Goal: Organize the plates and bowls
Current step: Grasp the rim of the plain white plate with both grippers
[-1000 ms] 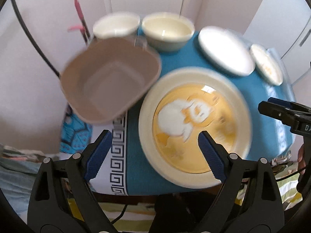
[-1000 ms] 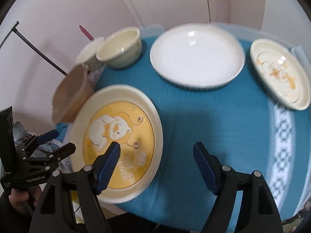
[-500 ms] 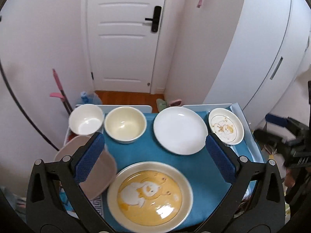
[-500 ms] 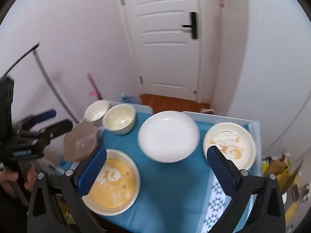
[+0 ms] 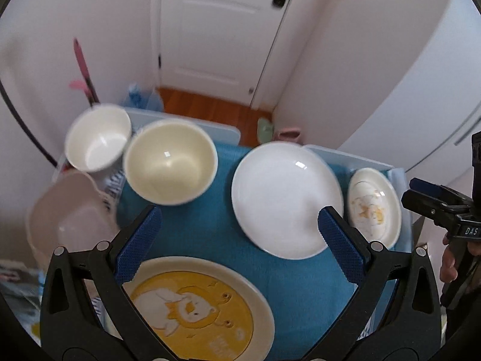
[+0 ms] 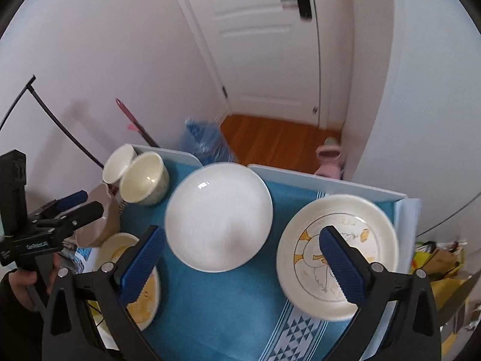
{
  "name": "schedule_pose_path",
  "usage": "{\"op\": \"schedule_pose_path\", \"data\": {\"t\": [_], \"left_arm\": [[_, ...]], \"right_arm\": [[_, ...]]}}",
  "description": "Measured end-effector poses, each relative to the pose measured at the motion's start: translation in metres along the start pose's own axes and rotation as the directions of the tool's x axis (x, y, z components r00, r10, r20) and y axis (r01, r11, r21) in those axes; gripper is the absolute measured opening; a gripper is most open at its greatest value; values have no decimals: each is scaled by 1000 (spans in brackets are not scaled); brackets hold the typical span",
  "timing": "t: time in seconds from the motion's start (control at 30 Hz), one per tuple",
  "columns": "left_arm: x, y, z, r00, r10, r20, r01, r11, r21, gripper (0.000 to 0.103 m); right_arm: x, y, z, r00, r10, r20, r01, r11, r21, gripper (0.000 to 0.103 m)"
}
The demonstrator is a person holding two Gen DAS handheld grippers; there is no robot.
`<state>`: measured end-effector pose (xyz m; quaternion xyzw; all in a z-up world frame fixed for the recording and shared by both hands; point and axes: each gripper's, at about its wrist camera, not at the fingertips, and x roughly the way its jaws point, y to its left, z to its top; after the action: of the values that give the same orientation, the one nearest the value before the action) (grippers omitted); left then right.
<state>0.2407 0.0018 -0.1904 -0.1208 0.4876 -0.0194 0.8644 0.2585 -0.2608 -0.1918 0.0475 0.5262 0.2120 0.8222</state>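
Now, what we see, item by item:

Left gripper: we hold it above the near edge of the table, jaws spread wide, nothing between them. In the right wrist view it shows at the left edge, a hand on its handle.

Right gripper: also above the table, jaws wide apart and holding nothing. In the left wrist view it juts in from the right.

Table: pale top, covered by a blue cloth that carries most of the dishes.

Yellow plate: cream rim, yellow centre with a cartoon animal, at the near left edge of the cloth, below the left jaws.

White plate: plain, lying flat mid-cloth, just beside the small plate; whether they touch we cannot tell.

Small plate: cream with a line-drawn figure and yellow marks, at the right end of the cloth, partly behind the right finger of our right gripper.

Cream bowl: upright at the far left of the cloth.

White bowl: upright, left of the cream bowl, rims touching or nearly so.

Pink tub: squarish, at the left edge of the table, near the two bowls.

Background: white door, wooden floor.
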Motion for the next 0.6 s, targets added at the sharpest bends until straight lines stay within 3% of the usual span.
{"op": "schedule_pose_path", "data": {"t": [0.17, 0.23, 0.3, 0.5, 0.6], "left_arm": [[56, -1, -3, 996, 26, -86, -30, 998, -47, 99], [75, -1, -5, 991, 27, -127, -35, 998, -61, 82], [92, -2, -8, 986, 39, -162, -50, 997, -66, 74], [116, -2, -14, 978, 43, -203, -61, 995, -81, 61], [122, -2, -17, 975, 41, -220, -61, 995, -84, 47]], "right_arm": [[52, -23, 9, 992, 65, -103, -66, 998, -7, 74], [75, -28, 11, 986, 86, -145, -90, 996, -21, 69], [92, -31, 13, 980, 98, -175, -106, 994, -34, 61], [123, -31, 15, 965, 114, -237, -142, 984, -105, 44], [134, -32, 15, 958, 112, -265, -150, 980, -127, 34]]}}
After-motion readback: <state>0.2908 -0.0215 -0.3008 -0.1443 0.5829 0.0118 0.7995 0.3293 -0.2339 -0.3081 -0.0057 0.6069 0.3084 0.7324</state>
